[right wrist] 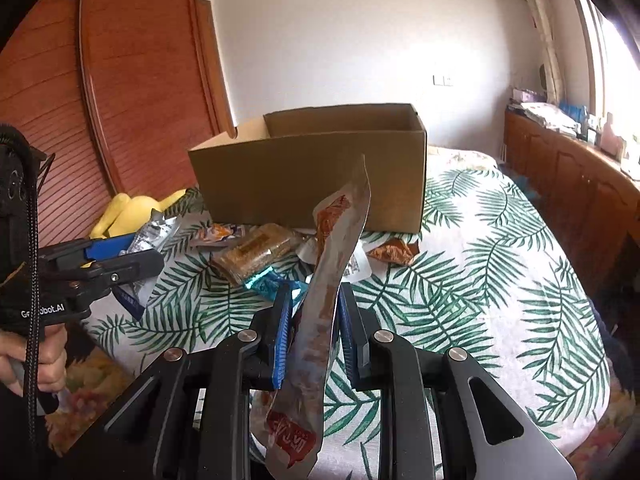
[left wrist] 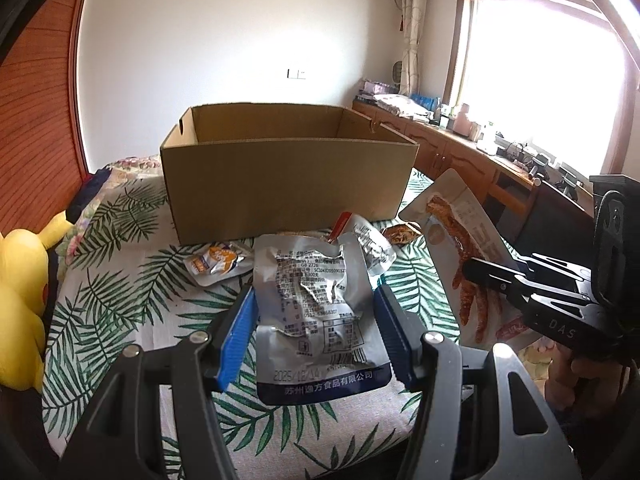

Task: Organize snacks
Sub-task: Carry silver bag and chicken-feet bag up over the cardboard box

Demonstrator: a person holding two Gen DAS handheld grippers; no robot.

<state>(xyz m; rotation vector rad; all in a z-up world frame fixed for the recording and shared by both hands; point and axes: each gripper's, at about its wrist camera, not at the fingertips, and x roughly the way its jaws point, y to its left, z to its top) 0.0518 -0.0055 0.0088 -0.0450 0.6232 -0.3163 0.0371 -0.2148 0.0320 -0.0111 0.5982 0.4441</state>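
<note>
Leaf-print bedspread, open cardboard box, both hand-held grippers gripping pouches

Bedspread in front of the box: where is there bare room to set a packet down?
Free: the leaf-print bedspread right of the snack pile, bordered by the cardboard box and the bed's right edge. Also a strip between the pile and the yellow plush. Crowded: directly before the box's front wall.
</note>
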